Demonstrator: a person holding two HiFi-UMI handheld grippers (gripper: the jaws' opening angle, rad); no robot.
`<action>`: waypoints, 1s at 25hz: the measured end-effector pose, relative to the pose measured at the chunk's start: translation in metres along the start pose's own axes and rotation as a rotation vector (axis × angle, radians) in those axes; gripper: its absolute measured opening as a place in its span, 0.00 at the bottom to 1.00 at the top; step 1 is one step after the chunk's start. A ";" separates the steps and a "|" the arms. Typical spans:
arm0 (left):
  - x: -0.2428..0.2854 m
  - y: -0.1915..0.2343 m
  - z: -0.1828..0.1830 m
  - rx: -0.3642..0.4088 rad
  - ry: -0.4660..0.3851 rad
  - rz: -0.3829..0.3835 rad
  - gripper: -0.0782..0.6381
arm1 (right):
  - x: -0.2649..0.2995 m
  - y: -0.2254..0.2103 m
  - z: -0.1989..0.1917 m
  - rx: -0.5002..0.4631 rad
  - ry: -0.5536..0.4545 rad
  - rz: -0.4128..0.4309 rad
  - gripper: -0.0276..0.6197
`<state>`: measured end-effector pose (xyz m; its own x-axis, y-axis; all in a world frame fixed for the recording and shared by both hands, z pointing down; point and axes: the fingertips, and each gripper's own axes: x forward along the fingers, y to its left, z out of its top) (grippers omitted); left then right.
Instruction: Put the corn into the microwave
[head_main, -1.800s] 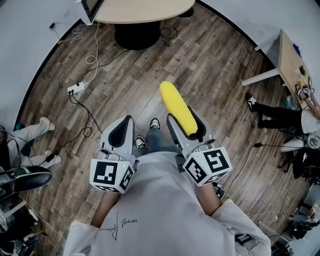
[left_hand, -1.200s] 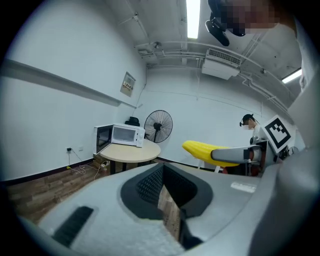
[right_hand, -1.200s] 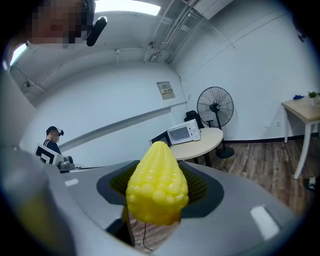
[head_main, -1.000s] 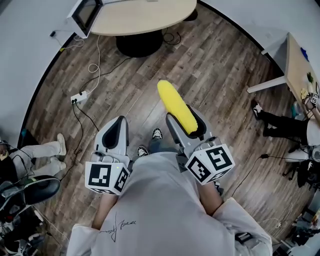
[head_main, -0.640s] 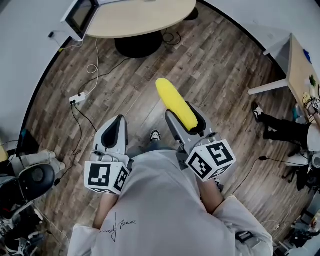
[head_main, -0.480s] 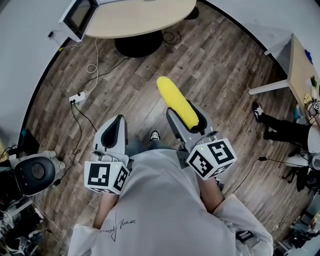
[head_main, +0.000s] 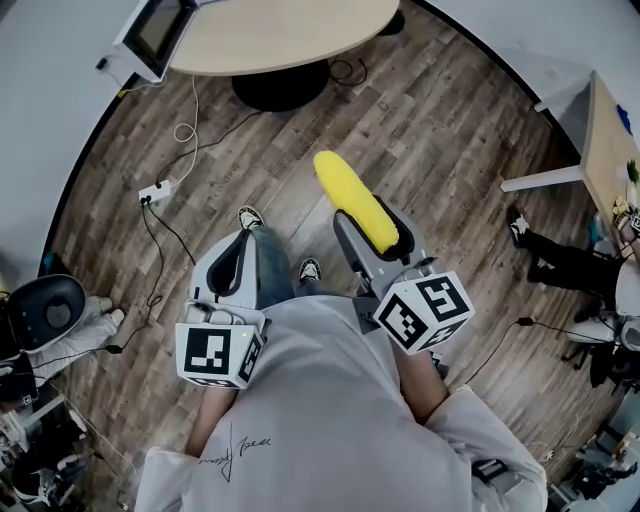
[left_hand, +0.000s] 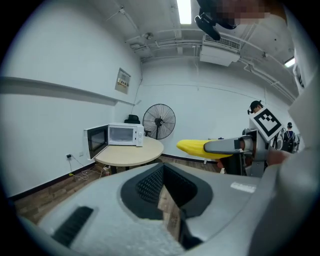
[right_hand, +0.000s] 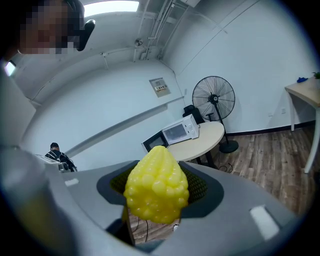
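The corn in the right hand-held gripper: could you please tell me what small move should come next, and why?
Probably carry the corn forward toward the microwave: the right hand-held gripper grips it and the door stands open, but the round table is some way off across the floor.

Wearer and hand-held rig. A white short-sleeved T-shirt bore a black handwritten scrawl low on one side. Blue jeans ended in black-and-white sneakers. The left gripper and right gripper had smooth grey shells with black ribbed pads (each capped by a cube of black-and-white square markers).
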<state>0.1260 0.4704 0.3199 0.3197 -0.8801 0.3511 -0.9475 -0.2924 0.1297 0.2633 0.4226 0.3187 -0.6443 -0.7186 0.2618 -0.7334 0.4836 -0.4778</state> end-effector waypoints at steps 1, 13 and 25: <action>0.004 0.000 0.001 0.000 -0.001 -0.008 0.10 | 0.003 0.000 0.002 -0.002 -0.001 0.002 0.44; 0.045 0.048 0.030 -0.012 -0.023 -0.026 0.10 | 0.066 0.003 0.030 -0.027 -0.010 0.016 0.44; 0.096 0.130 0.068 -0.016 -0.023 -0.037 0.10 | 0.159 0.009 0.060 -0.012 -0.014 0.005 0.44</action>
<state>0.0333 0.3225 0.3074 0.3538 -0.8773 0.3242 -0.9347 -0.3190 0.1567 0.1674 0.2832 0.3057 -0.6450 -0.7229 0.2479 -0.7329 0.4932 -0.4686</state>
